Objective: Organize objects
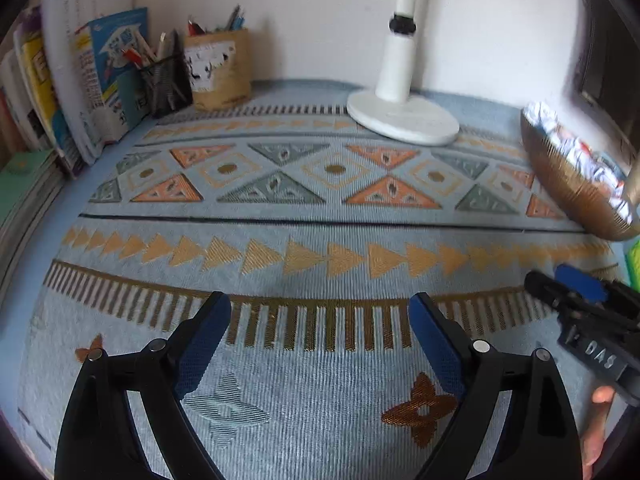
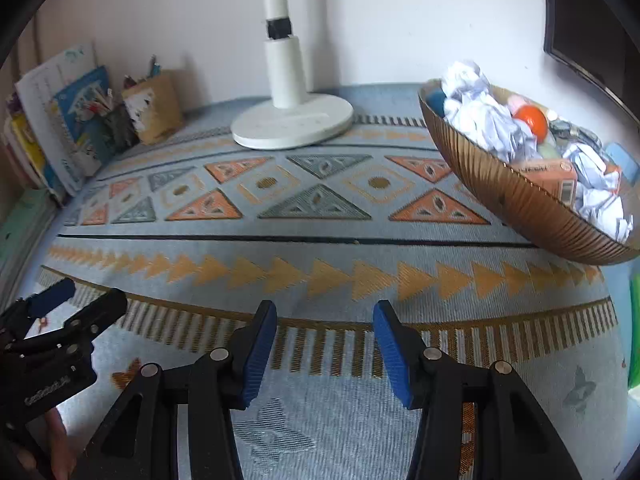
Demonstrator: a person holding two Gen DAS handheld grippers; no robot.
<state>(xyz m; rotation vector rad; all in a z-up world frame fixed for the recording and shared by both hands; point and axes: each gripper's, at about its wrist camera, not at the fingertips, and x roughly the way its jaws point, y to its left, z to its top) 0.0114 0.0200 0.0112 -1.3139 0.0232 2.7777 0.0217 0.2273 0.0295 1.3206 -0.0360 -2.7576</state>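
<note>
My left gripper [image 1: 320, 308] hangs open over the patterned blue cloth [image 1: 304, 360], nothing between its blue pads. My right gripper [image 2: 325, 316] is open too, its pads narrower apart and empty. Each shows in the other's view: the right gripper [image 1: 560, 284] at the right edge, the left gripper [image 2: 86, 298] at the lower left. A ribbed bronze bowl [image 2: 516, 204] at the right holds crumpled paper [image 2: 484, 120], an orange ball [image 2: 531, 119] and a small carton [image 2: 554, 178]. The bowl [image 1: 560, 184] is blurred in the left wrist view.
A white lamp base [image 1: 402, 114] stands at the back centre. Two pen holders [image 1: 218, 70] sit at the back left beside leaning books [image 1: 100, 80]. A green stack [image 1: 24, 184] lies at the left edge. A dark frame [image 2: 588, 32] hangs on the right wall.
</note>
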